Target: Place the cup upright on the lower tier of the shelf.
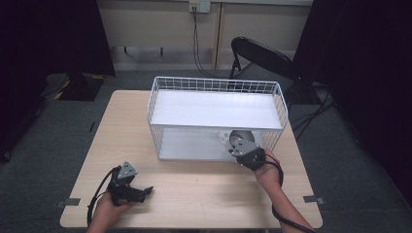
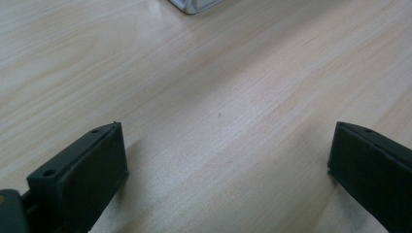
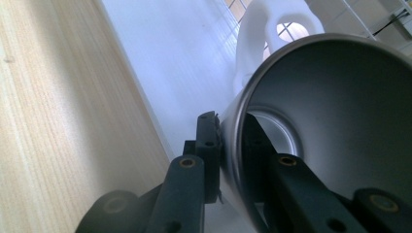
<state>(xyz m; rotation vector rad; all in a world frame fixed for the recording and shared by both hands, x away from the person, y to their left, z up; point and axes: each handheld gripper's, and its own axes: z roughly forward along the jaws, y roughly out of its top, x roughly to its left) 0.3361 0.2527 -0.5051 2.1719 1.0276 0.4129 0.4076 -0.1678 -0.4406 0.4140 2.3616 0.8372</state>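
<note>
Right now your right gripper (image 3: 228,155) is pinching the rim of a metal cup (image 3: 335,126): one jaw sits outside the wall, the other inside the mouth. The cup lies on its side on the lower shelf of the white wire rack (image 1: 216,82), at that shelf's front right corner, mouth toward you. In the high view the right gripper (image 1: 238,150) reaches into the rack's open front, with the cup (image 1: 238,137) just past it. A white handle (image 3: 265,29) shows beyond the cup's rim in the right gripper view.

Your left gripper (image 1: 144,191) rests low near the front left corner of the worktop (image 1: 194,194), well apart from the rack. Its jaws are spread wide with nothing between them, bare wood under them in the left gripper view (image 2: 228,160). The rack's upper shelf carries nothing.
</note>
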